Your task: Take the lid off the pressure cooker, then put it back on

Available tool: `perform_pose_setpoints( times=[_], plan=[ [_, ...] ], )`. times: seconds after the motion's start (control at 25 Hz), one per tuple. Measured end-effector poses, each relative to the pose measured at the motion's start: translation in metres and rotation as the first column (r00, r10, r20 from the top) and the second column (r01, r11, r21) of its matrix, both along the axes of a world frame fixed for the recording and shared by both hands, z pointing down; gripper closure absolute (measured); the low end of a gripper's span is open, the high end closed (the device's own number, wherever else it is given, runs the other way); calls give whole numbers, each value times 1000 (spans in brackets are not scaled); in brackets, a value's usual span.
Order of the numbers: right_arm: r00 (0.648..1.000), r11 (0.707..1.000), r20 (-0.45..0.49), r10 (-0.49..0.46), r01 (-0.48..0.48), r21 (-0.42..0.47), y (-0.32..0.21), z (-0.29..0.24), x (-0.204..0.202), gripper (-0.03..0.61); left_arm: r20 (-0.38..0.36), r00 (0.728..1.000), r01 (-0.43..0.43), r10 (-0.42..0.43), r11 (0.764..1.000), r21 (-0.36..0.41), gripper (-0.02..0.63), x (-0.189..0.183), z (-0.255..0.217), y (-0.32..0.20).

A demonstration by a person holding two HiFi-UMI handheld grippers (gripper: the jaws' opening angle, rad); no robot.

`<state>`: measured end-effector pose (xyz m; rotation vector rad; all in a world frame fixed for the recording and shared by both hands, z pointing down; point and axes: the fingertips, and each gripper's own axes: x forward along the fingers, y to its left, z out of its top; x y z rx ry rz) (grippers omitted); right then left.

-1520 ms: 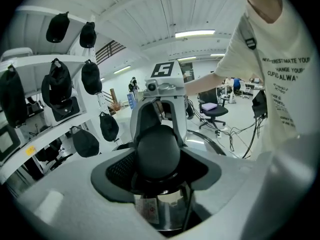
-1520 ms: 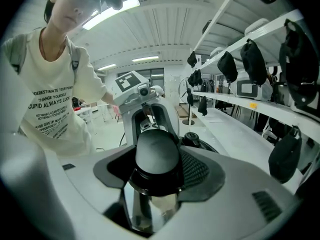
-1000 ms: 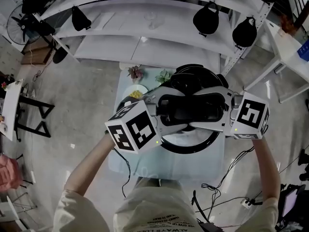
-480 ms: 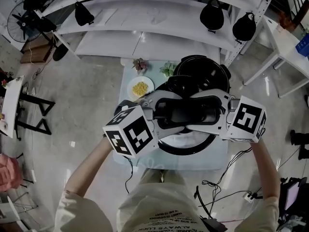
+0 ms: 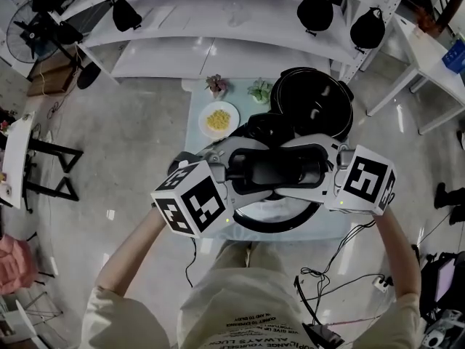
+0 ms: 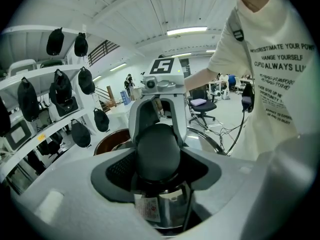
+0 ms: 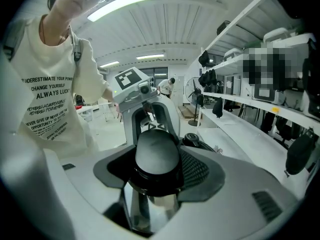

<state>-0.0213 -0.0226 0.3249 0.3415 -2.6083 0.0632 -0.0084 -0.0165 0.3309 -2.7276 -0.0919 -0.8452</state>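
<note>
Above table (image 5: 197, 100), lid handle (image 5: 280, 167) spans left gripper (image 5: 245, 171) to right gripper (image 5: 314, 169).

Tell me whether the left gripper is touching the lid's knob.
Touching: in the left gripper view, the left gripper clamps the knob between both pads.

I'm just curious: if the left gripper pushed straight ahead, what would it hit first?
The lid's black knob, already gripped in its jaws; just beyond it, apparently, is the right gripper, facing it.
</note>
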Motion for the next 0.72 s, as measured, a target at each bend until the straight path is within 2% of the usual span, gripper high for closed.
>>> perform_pose_setpoints(
  times=[0.32,0.72],
  plan=[
    [1000,999,10,21,-20,-42,15,23,-22,304,43,999,-7,8,1000,-29,333,-22,24,15],
    [999,995,20,29,-27,-100,25,75,-44,304,102,995,7,1,996,-84,333,-46,76,26]
  ],
)
